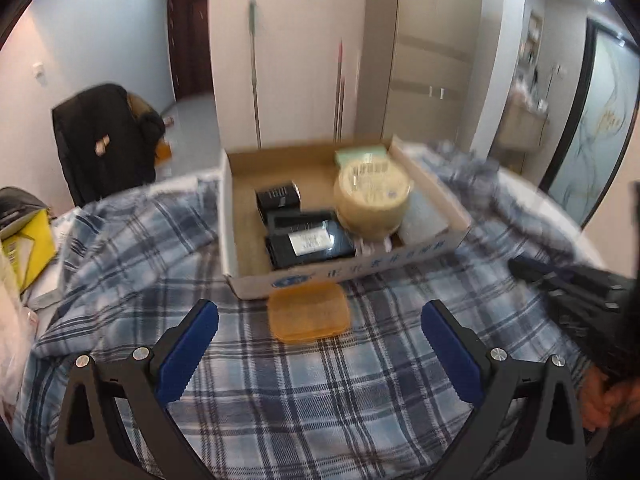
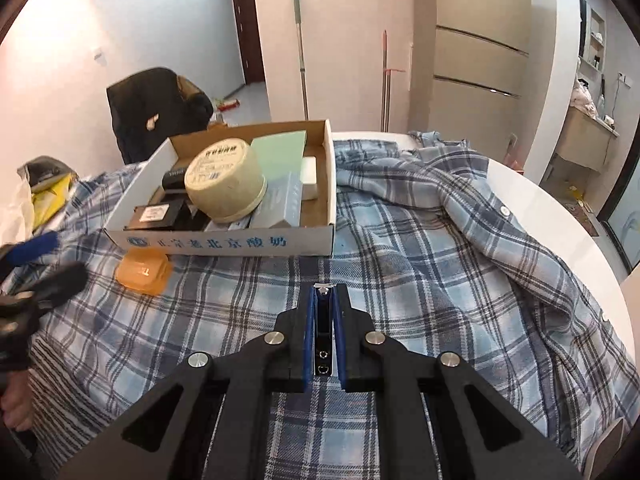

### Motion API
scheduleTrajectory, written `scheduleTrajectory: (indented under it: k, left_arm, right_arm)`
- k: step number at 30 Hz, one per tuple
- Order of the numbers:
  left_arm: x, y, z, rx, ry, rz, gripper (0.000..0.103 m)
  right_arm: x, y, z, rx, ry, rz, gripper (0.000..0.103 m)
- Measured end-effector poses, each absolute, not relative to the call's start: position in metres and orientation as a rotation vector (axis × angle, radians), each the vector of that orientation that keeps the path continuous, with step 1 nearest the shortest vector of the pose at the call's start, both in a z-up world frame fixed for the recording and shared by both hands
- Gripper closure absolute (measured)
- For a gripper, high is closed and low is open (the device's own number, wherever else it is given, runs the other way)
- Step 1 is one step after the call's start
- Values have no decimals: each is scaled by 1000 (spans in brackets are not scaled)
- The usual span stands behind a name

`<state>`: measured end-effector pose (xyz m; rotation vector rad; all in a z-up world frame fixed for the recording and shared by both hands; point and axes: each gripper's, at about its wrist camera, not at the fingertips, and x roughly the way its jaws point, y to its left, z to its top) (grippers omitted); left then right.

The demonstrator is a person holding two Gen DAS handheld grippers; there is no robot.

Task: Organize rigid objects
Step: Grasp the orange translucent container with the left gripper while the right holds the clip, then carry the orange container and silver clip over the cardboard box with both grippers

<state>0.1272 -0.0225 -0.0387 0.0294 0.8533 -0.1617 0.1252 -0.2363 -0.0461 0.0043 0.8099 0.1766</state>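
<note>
Here the right gripper (image 2: 324, 336) is closed tight on a shiny nail clipper (image 2: 322, 328), which stands edge-on between the blue pads with its tip poking out past them, above the plaid shirt (image 2: 420, 280) spread over the white counter (image 2: 560, 216). The left gripper (image 1: 320, 344) is spread wide and holds nothing; the orange plastic case (image 1: 307, 313) lies on the shirt ahead of its fingers, touching the front wall of the cardboard box (image 1: 256, 284). Inside the box sit a round cream tub (image 1: 374, 200), black boxes (image 1: 308, 240) and a pale green box (image 2: 280, 148).
</note>
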Motion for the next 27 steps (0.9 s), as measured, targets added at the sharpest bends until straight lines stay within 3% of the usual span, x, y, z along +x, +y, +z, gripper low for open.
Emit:
scheduleTrajectory:
  k: [5, 9, 11, 12, 14, 20, 27]
  left_arm:
    - [161, -31, -68, 91, 983, -132, 0]
    - [174, -21, -78, -24, 1024, -142, 2]
    - [180, -18, -83, -73, 1046, -173, 17]
    - [182, -17, -85, -100, 1058, -199, 18]
    - [182, -12, -87, -144, 1075, -194, 40]
    - [163, -11, -75, -60, 1047, -152, 40]
    - [129, 15, -19, -105, 903, -139, 40]
  right_arm:
    - [119, -242, -42, 13, 767, 180, 94]
    - [116, -242, -42, 7, 763, 186, 94]
    - [115, -242, -41, 0, 759, 186, 94]
    - [115, -242, -41, -2, 757, 187, 94]
    - [115, -241, -40, -3, 755, 189, 94]
    - [116, -243, -41, 10, 760, 187, 94]
    - [116, -248, -39, 34, 739, 176, 94]
